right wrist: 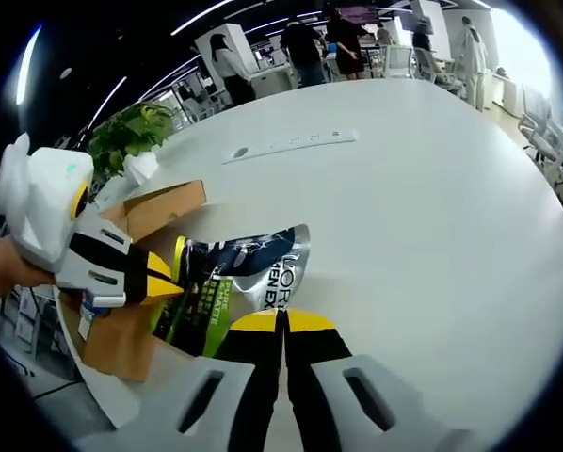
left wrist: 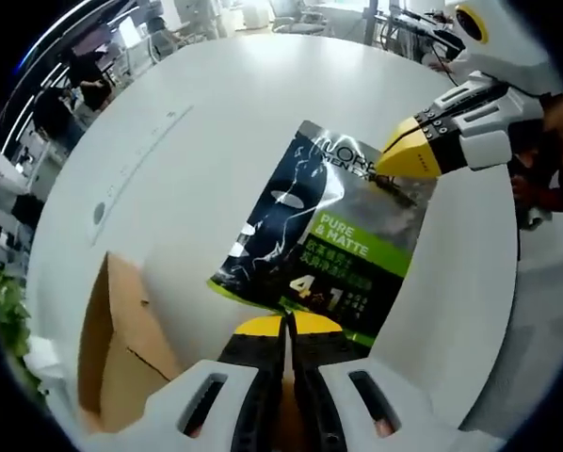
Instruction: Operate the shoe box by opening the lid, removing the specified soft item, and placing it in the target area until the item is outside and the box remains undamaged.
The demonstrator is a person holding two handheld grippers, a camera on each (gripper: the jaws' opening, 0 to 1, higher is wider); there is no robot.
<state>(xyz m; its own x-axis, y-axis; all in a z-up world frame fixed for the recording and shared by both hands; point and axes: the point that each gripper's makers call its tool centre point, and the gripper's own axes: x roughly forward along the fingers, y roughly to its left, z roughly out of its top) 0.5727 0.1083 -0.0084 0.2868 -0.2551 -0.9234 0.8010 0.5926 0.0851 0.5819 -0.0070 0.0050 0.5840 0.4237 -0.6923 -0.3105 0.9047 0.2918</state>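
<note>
Yellow-tipped jaws of the left gripper [left wrist: 286,330] sit pressed together on the near bottom edge of the pouch [left wrist: 324,235], a glossy black, silver and green sachet held flat above the table [left wrist: 187,160]. In the same view the right gripper [left wrist: 404,158] comes in from the right and pinches the pouch's far top corner, jaws closed on the foil. From the right gripper view, the right gripper [right wrist: 283,325] has its tips together at the pouch [right wrist: 234,282] edge, and the left gripper [right wrist: 164,282] nips the opposite end. So the soft item is out of the box and strung between both claws, over the table just beside the cardboard box [left wrist: 121,348], whose brown flaps stand open at the table edge. Farther off: a cable slot [right wrist: 291,143] in the tabletop, a plant [right wrist: 136,127] past the box, then people and desks at the room's back. Judgement: removal looks done, placing remains. Risks: pulling the two ends apart could tear or crease the foil; releasing one claw early would let the pouch swing and slip from the other; lowering too near the box could catch a flap and bend it, or drop the pouch back inside.
</note>
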